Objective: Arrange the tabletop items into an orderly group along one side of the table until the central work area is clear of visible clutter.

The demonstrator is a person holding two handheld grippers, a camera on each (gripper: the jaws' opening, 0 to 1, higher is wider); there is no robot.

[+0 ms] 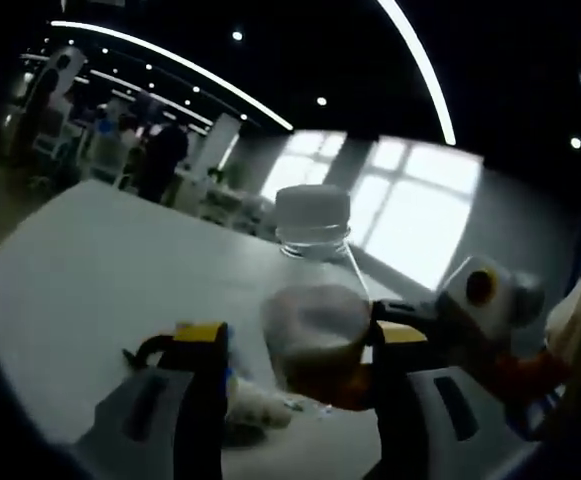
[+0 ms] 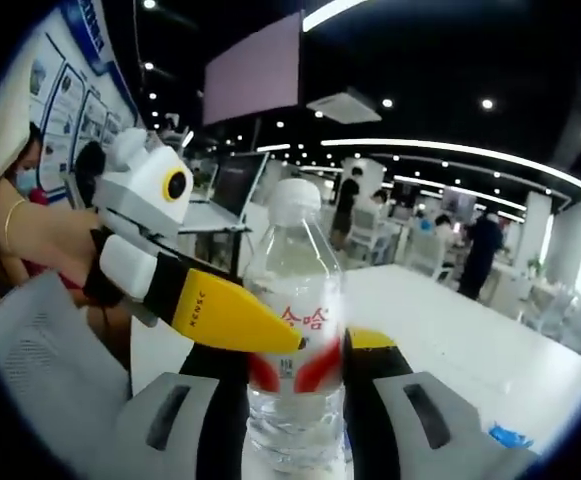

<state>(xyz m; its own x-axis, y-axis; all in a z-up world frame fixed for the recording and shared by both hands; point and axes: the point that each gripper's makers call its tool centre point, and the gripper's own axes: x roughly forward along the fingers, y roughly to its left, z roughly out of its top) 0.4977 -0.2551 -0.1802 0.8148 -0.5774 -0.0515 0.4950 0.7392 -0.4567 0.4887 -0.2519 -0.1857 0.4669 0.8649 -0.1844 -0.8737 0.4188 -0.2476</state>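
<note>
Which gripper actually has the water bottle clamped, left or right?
The right gripper: the water bottle sits tight between both its fingers. The left gripper only straddles it, with a gap beside one finger.

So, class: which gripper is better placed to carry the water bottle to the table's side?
Probably the right gripper: its fingers hug both sides of the water bottle. The left gripper straddles it loosely.

Dark ceiling with light strips [image 1: 170, 62], bright windows [image 1: 410, 205], white desks [image 2: 470, 330]
</note>
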